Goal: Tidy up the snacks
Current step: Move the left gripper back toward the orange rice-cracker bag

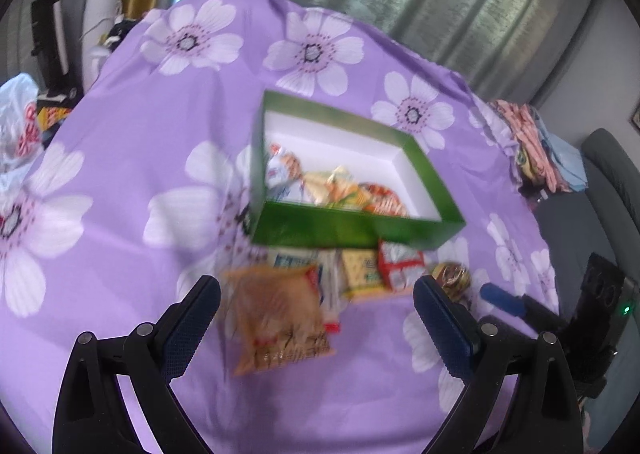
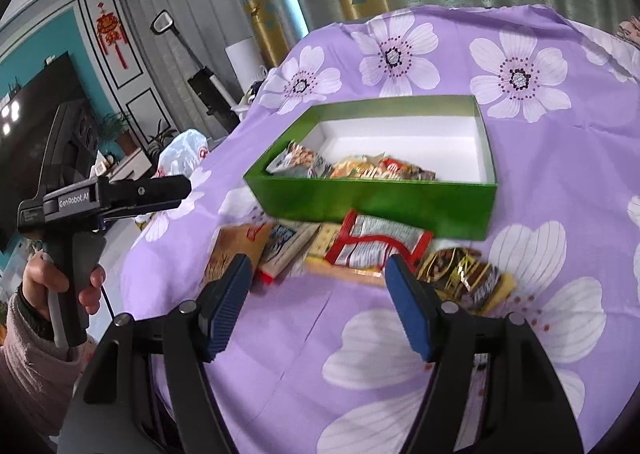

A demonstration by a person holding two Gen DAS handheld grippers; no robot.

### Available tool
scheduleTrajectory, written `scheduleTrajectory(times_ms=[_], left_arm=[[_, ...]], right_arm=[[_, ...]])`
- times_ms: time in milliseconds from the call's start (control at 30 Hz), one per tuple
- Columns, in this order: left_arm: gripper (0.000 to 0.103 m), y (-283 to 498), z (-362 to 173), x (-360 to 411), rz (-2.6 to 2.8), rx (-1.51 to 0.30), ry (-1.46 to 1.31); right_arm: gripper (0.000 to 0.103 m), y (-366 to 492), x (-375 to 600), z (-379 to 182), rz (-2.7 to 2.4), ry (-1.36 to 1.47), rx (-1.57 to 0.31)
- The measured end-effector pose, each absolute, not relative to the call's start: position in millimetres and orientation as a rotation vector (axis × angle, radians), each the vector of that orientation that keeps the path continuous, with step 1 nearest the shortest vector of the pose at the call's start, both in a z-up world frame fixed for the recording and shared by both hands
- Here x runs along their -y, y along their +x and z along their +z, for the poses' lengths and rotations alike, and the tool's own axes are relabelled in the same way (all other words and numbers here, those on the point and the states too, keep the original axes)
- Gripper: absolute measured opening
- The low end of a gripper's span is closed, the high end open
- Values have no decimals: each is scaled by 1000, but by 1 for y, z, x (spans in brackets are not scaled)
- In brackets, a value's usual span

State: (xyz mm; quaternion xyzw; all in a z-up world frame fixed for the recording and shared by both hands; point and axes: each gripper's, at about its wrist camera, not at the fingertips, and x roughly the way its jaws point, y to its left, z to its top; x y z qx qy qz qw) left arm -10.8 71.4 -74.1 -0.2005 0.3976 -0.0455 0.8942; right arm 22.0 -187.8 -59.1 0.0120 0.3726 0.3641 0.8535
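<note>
A green box (image 1: 344,230) with a white inside stands on the purple flowered cloth and holds several snack packets (image 1: 340,189). It also shows in the right wrist view (image 2: 372,201). Loose packets lie in front of it: an orange bag (image 1: 276,318), a yellow packet (image 1: 360,272), a red-and-white packet (image 1: 400,264) (image 2: 376,246) and a dark gold packet (image 1: 452,278) (image 2: 464,278). My left gripper (image 1: 316,318) is open, its fingers on either side of the orange bag, above it. My right gripper (image 2: 320,294) is open and empty, just short of the red-and-white packet.
The cloth-covered table (image 2: 520,334) drops off at the left and far edges. A white plastic bag (image 1: 16,125) sits off the left edge. Folded clothes (image 1: 540,145) lie at the right. Curtains hang behind. The left gripper's body (image 2: 100,197) shows at left in the right wrist view.
</note>
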Motion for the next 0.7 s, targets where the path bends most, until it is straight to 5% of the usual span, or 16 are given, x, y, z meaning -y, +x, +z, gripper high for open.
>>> scheduleTrajectory(times_ms=[700], left_arm=[[97, -57, -94, -59, -79, -861, -365]], right_arm=[[69, -33, 154, -64, 837, -136, -790]])
